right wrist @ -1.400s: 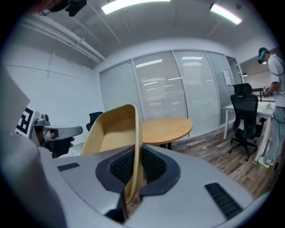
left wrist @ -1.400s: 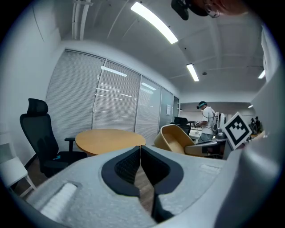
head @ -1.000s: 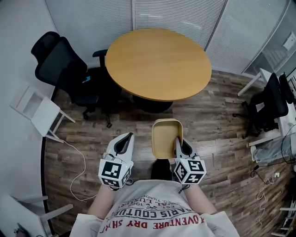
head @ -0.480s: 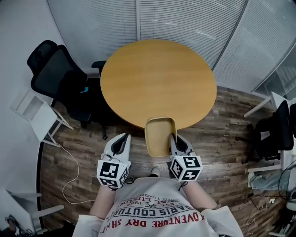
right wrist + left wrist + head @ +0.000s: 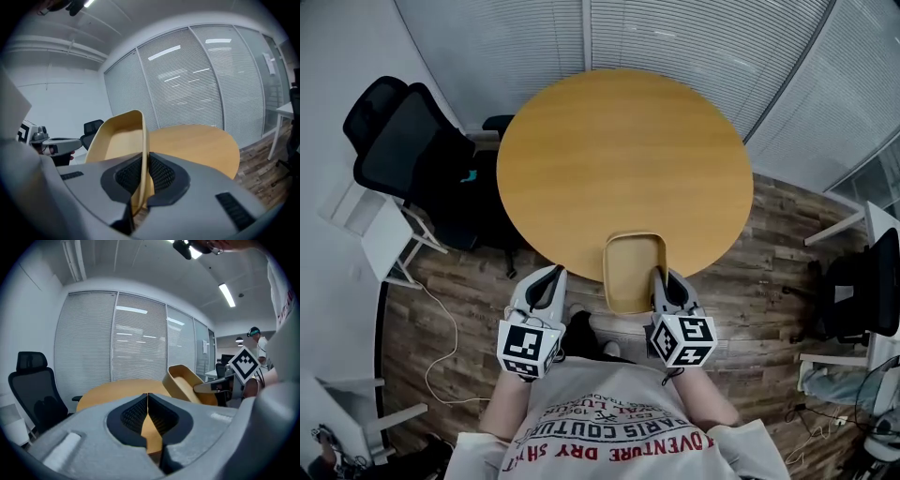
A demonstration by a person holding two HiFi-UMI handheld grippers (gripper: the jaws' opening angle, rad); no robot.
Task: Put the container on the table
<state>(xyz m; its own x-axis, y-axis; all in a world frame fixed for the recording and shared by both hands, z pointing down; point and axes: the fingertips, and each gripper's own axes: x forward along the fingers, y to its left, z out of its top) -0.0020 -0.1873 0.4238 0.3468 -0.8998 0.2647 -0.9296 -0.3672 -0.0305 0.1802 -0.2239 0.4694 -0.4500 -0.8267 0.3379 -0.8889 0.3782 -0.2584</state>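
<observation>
The container (image 5: 634, 270), a tan rectangular tub, hangs over the near edge of the round wooden table (image 5: 623, 150). My right gripper (image 5: 659, 275) is shut on its right rim. In the right gripper view the thin wall of the container (image 5: 119, 138) runs between the pads of the right gripper (image 5: 145, 161), tilted, with the table (image 5: 197, 140) beyond. My left gripper (image 5: 551, 275) is to the container's left, apart from it, over the floor. In the left gripper view the left gripper (image 5: 147, 397) has its jaws shut with nothing in them, and the container (image 5: 187, 383) shows to the right.
A black office chair (image 5: 403, 150) stands left of the table, touching its edge. A small white stand (image 5: 380, 234) and a cable (image 5: 441, 328) lie on the wood floor at left. Another dark chair (image 5: 862, 291) is at far right. Blind-covered glass walls close in behind the table.
Both grippers and the container have moved forward to the table. The container was over the floor and now overlaps the table's near edge. The grip has not changed.
</observation>
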